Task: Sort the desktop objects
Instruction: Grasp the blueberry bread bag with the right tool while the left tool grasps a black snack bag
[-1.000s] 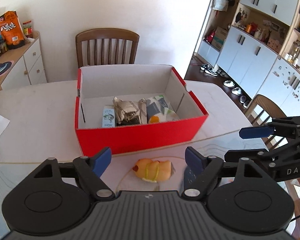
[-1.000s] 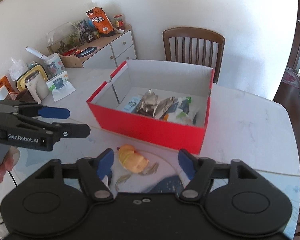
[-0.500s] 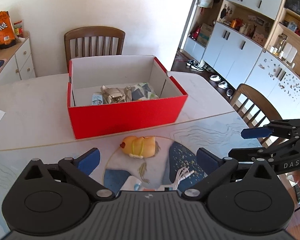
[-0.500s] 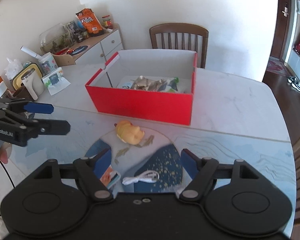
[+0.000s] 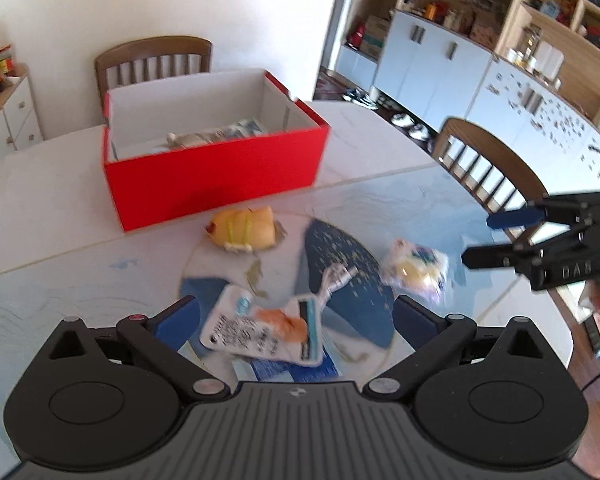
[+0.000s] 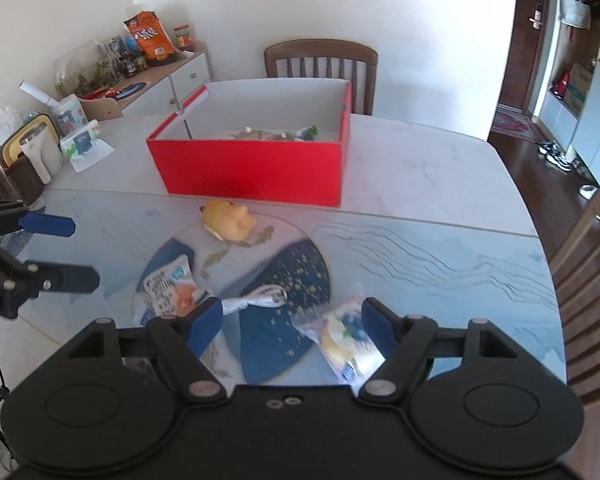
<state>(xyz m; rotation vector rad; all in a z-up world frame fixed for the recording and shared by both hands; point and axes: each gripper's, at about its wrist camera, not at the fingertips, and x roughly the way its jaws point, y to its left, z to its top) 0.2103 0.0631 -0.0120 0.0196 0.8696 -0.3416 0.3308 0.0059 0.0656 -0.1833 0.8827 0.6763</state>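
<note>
A red box holds several packets; it also shows in the right wrist view. In front of it lie a yellow wrapped bun, a white snack packet, a white cable and a clear-wrapped pastry. My left gripper is open and empty above the white packet. My right gripper is open and empty, with the pastry by its right finger.
A round blue and white mat lies under the objects on the marble table. Chairs stand behind the box and at the right. A cup and tissues sit at the table's left. A sideboard stands beyond.
Both grippers have pulled back from the box and risen, both staying open. The white packet, cable and pastry have come into view below them.
</note>
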